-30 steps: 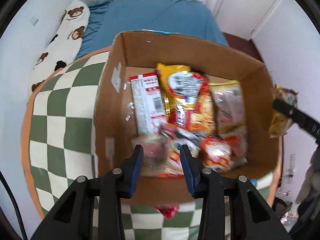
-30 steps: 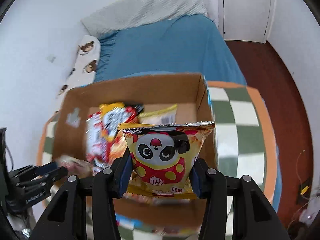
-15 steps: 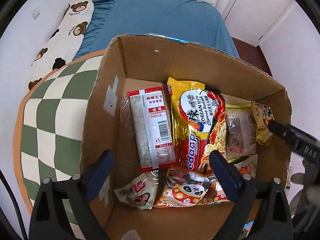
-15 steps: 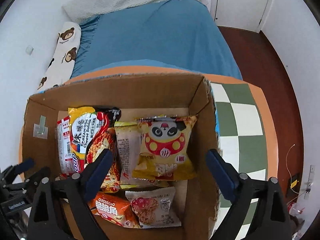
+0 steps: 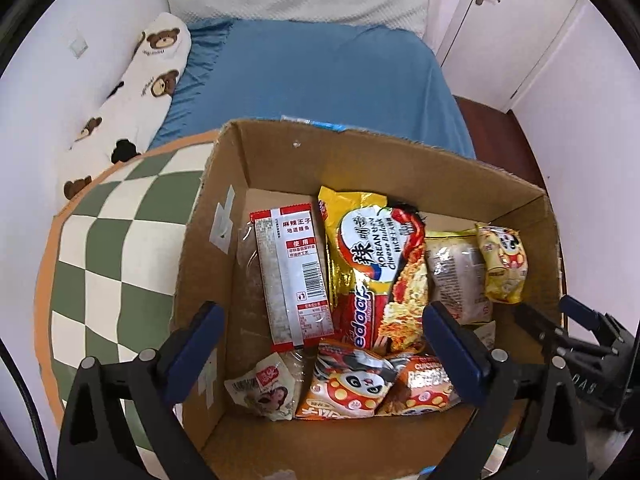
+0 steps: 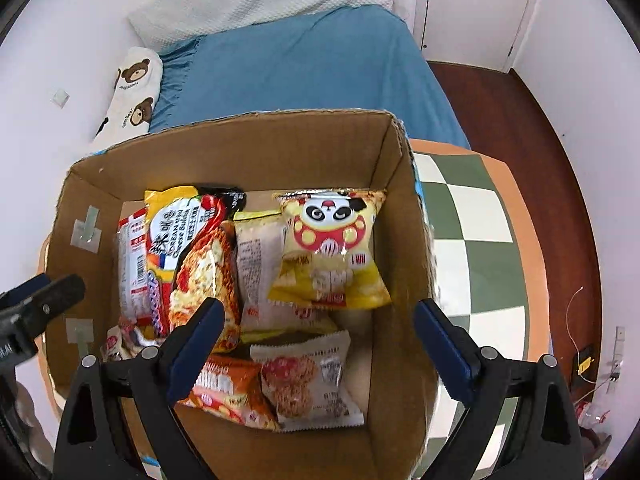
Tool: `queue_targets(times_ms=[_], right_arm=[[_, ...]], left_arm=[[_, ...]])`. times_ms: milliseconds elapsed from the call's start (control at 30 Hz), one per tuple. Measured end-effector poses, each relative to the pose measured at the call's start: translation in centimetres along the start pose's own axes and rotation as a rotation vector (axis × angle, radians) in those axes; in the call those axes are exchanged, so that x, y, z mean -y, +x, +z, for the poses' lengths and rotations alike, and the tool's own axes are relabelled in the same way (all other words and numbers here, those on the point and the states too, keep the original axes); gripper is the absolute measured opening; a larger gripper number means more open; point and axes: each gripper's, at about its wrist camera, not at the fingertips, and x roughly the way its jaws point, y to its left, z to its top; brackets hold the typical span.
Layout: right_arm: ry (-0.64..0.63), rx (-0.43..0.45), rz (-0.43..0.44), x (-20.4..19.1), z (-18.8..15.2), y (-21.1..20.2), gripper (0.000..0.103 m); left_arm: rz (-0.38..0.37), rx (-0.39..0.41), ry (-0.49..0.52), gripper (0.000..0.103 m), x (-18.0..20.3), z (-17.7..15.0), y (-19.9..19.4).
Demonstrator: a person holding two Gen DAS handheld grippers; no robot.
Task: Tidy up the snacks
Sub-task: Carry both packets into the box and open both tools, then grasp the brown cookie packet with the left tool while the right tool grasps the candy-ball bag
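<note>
While both tools (image 5: pixel 324 350) (image 6: pixel 316 340) gape empty | cardboard box (image 6: pixel 256 148) holds snack packets (image 6: pixel 330 248).

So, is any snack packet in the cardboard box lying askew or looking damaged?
Nothing looks damaged or spilled. The yellow panda packet lies tilted on top of the pale packet beside it rather than flat on the floor of the cardboard box. Otherwise the packets lie loosely side by side.

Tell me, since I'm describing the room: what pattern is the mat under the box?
Green-and-white checks with an orange border, clearest in the left wrist view.
</note>
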Motion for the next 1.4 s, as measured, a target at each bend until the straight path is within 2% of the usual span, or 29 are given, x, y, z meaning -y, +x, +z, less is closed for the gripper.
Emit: queue_targets(times_ms=[267, 733, 1033, 1233, 1333, 1400], right_arm=[[-0.022, 0.103, 0.000, -0.9, -3.3, -5.3, 0.098], [-0.044, 0.284, 0.010, -1.8, -10.2, -15.3, 0.100], [-0.024, 0.368, -0.006, -1.5, -13.8, -19.9, 0.100], [-0.001, 0.371, 0.012, -0.9, -14.7, -20.4, 0.100], [0.035, 0.334, 0.036, 0.2, -15.3, -19.1, 0.100], [0.066, 0.276, 0.061, 1.3, -15.8, -17.1, 0.100]], left_arm=[[0.032, 0.102, 0.048, 0.102, 1.2, -3.1, -4.6], [0.007, 0.256, 0.084, 0.102, 2.4, -10.1, -13.6], [0.003, 0.322, 0.098, 0.102, 3.2, -13.5, -17.5], [0.016, 0.324, 0.093, 0.102, 3.3, -14.4, -17.5], [0.038, 0.295, 0.082, 0.102, 2.8, -15.0, -15.9], [0.062, 0.258, 0.073, 0.102, 2.3, -15.5, -14.3]])
